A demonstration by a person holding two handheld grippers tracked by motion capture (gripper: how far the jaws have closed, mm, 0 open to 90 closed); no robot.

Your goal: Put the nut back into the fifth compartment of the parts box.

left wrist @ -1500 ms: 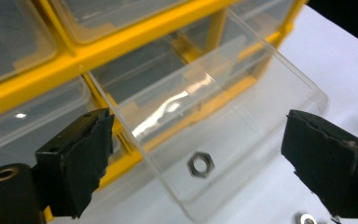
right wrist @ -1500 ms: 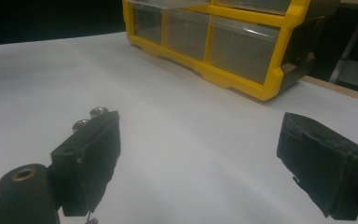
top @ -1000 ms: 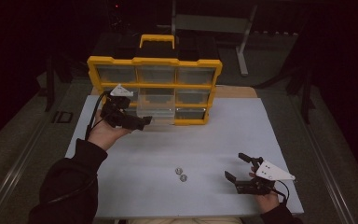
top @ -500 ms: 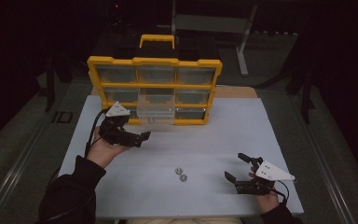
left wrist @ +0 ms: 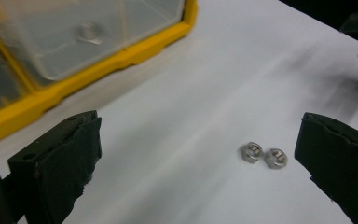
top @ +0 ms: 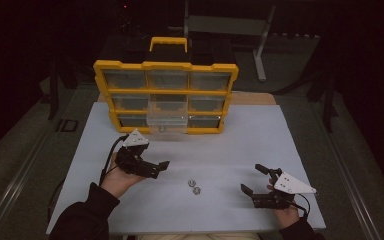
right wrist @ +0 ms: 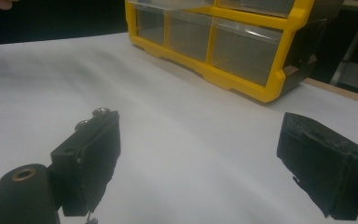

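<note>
While the two hex nuts lie touching on the white table, midway between the hands, left gripper is nearer, jaws spread, nuts ahead toward its right jaw. Right gripper also spread, empty. Organizer drawer pulled out; probably one nut inside. No readable labels.
</note>
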